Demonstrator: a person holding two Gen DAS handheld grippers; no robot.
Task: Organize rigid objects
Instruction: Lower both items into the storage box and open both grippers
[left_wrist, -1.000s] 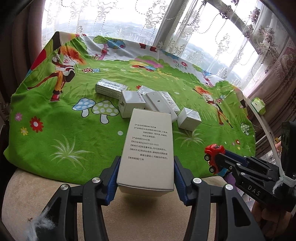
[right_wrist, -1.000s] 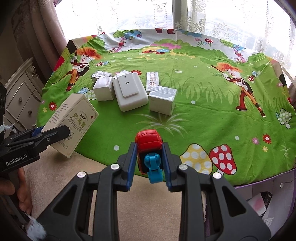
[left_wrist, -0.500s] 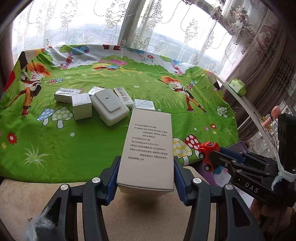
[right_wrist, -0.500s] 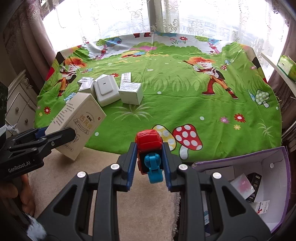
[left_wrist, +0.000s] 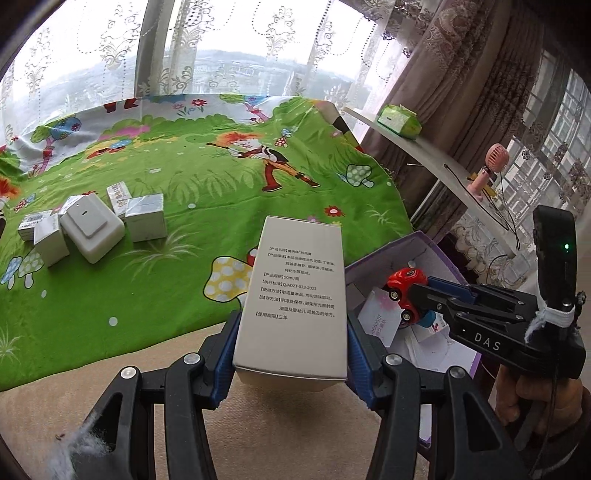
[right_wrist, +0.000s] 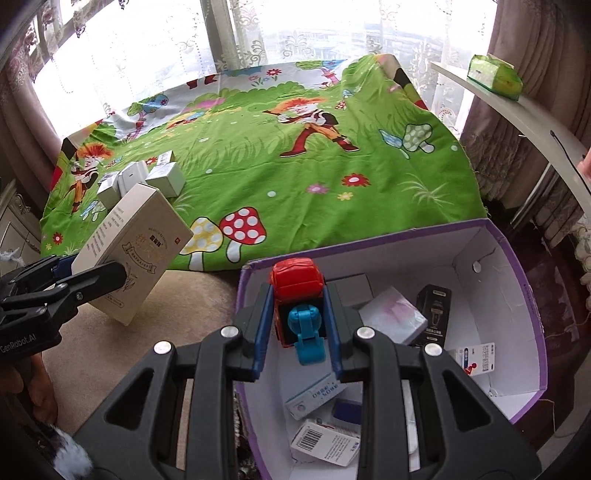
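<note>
Clamping the long sides of a white carton with printed text (left_wrist: 295, 295), the left gripper (left_wrist: 291, 354) keeps it tilted above the beige floor, short of the purple storage box (left_wrist: 424, 240); this is visible in the left wrist view. In the right wrist view, the right gripper (right_wrist: 297, 325) pinches a red-and-blue toy car (right_wrist: 297, 295) nose-up over the purple storage box (right_wrist: 524, 302), probably positioned for release among the packets inside.
</note>
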